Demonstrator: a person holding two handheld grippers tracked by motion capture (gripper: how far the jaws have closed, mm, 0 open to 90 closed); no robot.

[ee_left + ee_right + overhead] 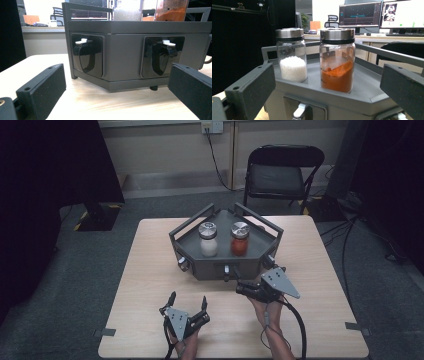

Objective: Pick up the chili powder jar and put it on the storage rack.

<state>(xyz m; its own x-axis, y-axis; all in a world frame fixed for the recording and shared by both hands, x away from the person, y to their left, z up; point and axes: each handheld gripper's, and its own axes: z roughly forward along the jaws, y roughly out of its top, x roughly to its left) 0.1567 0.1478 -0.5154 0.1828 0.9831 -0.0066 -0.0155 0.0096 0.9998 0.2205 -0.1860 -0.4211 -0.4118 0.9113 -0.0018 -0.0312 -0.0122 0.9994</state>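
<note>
Right gripper (250, 287), jaws spread, low right of centre; red-powder jar (240, 239) just above it on grey rack (260, 251) (white-grain jar (208, 239) beside). Left gripper (188, 304) spread, bottom centre.

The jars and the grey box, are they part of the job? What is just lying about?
Part of the job:
- orange jar
- white jar
- grey box they stand on
- left gripper and right gripper, both with jaws open, holding nothing

Just lying about:
- black chair behind the table
- monitors in the right gripper view
- wall cable
</note>
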